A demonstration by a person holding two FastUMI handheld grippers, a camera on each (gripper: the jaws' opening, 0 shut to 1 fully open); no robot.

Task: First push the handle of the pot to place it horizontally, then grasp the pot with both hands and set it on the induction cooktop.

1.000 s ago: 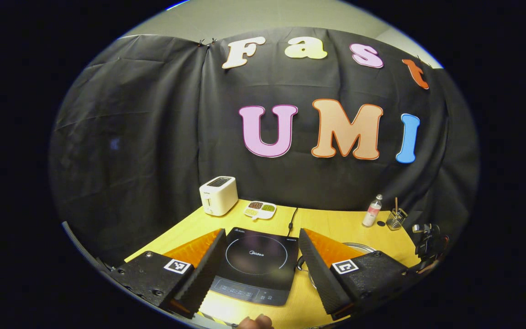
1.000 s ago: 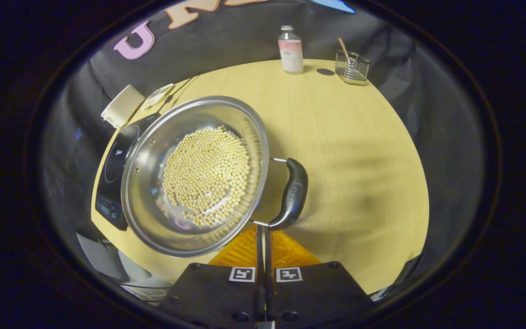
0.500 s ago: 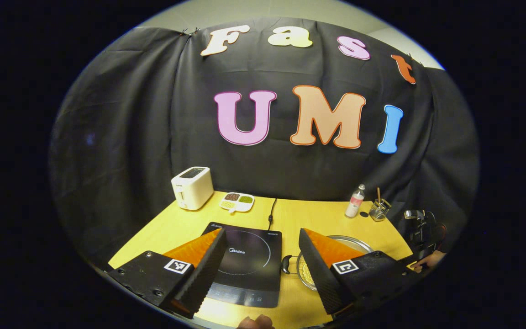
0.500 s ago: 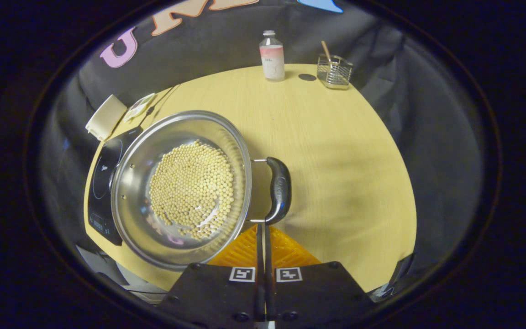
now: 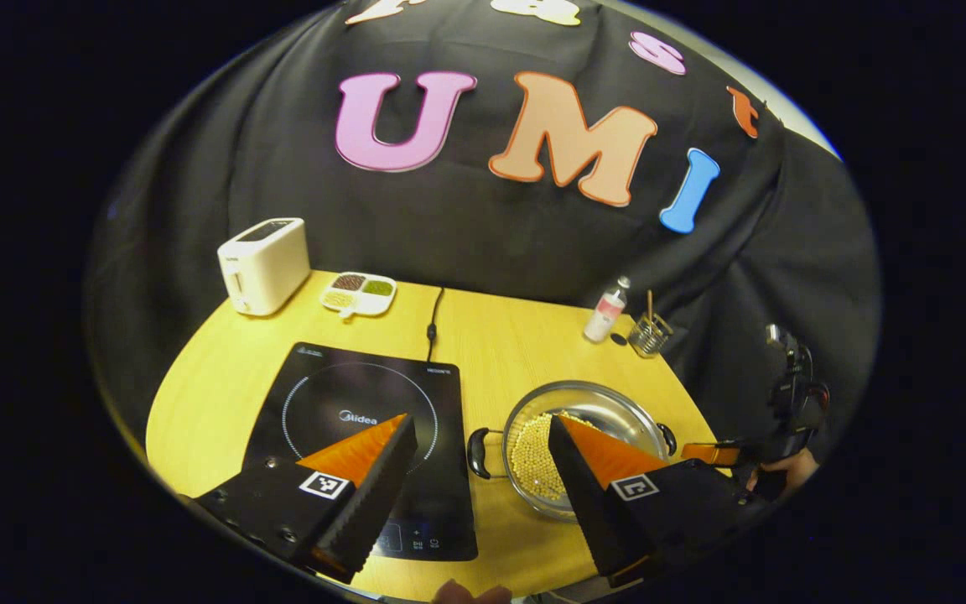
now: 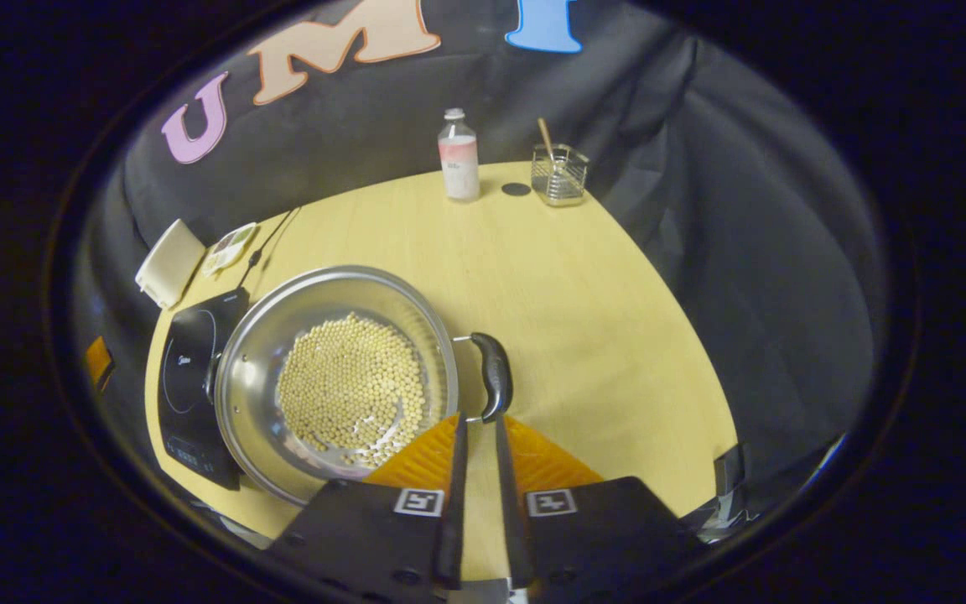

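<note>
A steel pot point(image 5: 592, 419) holding pale beans stands on the yellow table point(image 5: 525, 335), right of the black induction cooktop point(image 5: 340, 403). Its two black handles point(image 5: 477, 453) point left and right. My left gripper point(image 5: 480, 424) hovers open above the gap between cooktop and pot. In the right gripper view, the pot point(image 6: 282, 369) sits ahead to the left, and its near handle point(image 6: 493, 382) lies just beyond my right gripper point(image 6: 480, 419). That gripper's fingers are parted by a narrow gap with nothing between them. The right gripper point(image 5: 714, 453) also appears by the pot's right handle.
At the table's back stand a white toaster point(image 5: 263, 264), a divided snack dish point(image 5: 357, 294), a small bottle point(image 5: 607, 312) and a wire holder point(image 5: 649, 334). The cooktop's cable point(image 5: 433, 315) runs back. A hand point(image 5: 785, 471) holds the right gripper.
The right gripper's fingers went from shut to slightly parted and drew back from the handle. The pot turned, its handle swinging inward. The left gripper's view tipped down over the table.
</note>
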